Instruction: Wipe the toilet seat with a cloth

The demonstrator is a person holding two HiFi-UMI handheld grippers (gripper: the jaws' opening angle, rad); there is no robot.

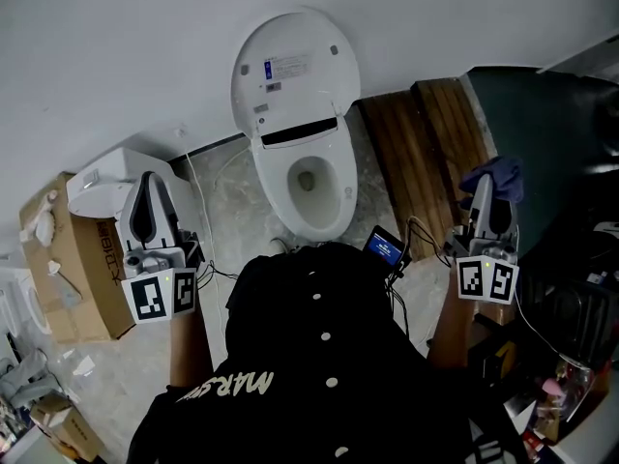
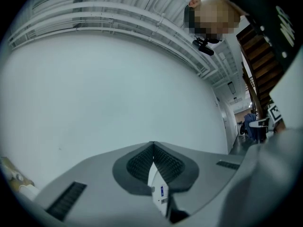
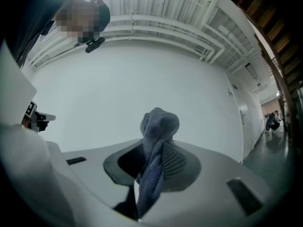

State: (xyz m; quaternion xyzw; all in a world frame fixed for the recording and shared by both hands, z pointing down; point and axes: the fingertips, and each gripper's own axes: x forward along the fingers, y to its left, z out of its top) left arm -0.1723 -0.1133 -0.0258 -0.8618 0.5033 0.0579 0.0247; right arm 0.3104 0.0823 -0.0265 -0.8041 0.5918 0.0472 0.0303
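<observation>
**Holding the cloth ready, seat not yet wiped**

Seen from the head view, the toilet seat (image 1: 274,189) lies down over the bowl at the upper centre of the frame, with the lid (image 1: 290,66) tipped up against the wall behind it. Nothing is touching the seat.

The right gripper (image 1: 481,193) is raised at the right edge of the frame, well apart from the toilet. Its fingers are clamped on a blue cloth (image 1: 500,175), which bunches out above their tips. The right gripper view confirms it: the cloth (image 3: 158,126) is pinched between the ribbed pads and hangs down through them.

The left gripper (image 1: 150,187) is held up at the left, near a cardboard box (image 1: 73,269). The left gripper view shows its fingers pressed together with nothing between them.

Judging by this, only the first part is done: the cloth is picked up and secured. All the wiping is left. The cloth has to be carried from the right of the frame to the seat and drawn around the ring. The left gripper seems to have no job at the moment.
</observation>
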